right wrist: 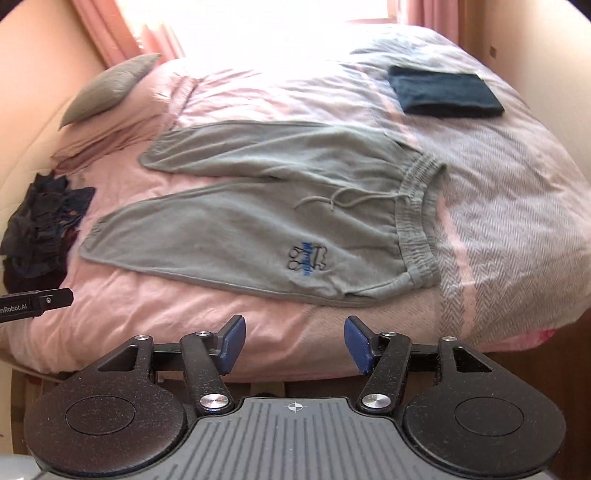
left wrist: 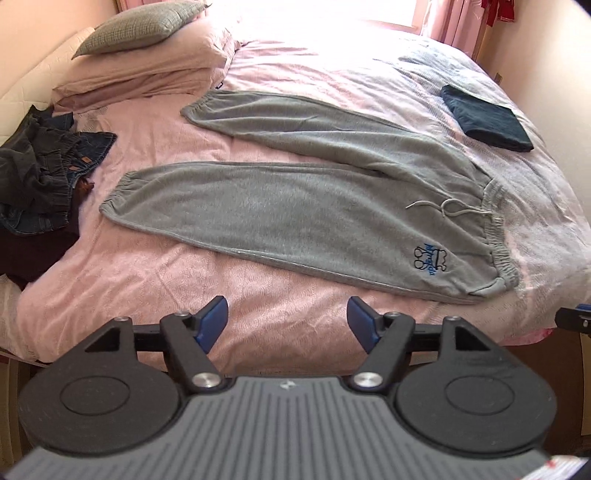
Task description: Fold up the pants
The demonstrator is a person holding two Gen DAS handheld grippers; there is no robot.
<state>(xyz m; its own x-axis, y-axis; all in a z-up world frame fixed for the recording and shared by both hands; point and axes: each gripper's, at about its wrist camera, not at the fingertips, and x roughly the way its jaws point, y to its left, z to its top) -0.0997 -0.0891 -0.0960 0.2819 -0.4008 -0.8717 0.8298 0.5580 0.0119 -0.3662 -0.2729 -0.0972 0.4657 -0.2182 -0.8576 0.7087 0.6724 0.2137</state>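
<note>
Grey pants point(left wrist: 314, 199) lie flat on the pink bed point(left wrist: 258, 302) — legs spread apart, waistband toward the right. The left gripper point(left wrist: 287, 325) and right gripper point(right wrist: 294, 341) hover at the near edge — both with fingers apart, holding nothing.

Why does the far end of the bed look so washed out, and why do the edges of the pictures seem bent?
Left wrist view: window light bleaches the far bed cover to white, while the grey pants stay evenly lit and sharp. Right wrist view: the same glare behind the pants; the fisheye lens bulges the bed and darkens the corners. In both views each gripper's base close to the lens is slightly soft.
</note>
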